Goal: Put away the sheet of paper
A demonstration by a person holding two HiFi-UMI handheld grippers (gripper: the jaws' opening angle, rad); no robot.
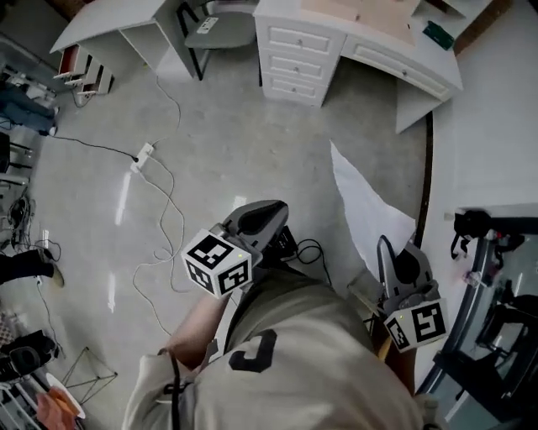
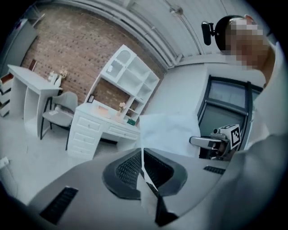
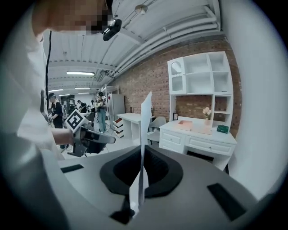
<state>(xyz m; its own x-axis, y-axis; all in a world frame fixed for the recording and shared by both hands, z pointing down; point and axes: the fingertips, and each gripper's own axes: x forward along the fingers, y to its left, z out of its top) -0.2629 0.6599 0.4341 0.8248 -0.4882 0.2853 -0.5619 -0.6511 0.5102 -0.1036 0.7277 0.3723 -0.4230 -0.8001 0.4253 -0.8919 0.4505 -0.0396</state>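
Note:
The white sheet of paper stands on edge over the floor, to the right of the person's body. My right gripper is shut on its lower corner. In the right gripper view the sheet rises edge-on from between the closed jaws of the right gripper. My left gripper is held in front of the body, left of the sheet and apart from it. Its jaws are shut with only a thin pale slit between them. From there the paper shows broadside, with the right gripper at its edge.
A white desk with drawers and a hutch stands ahead. A grey chair and a white table are to its left. Cables and a power strip lie on the floor. A dark glass-framed stand is at right.

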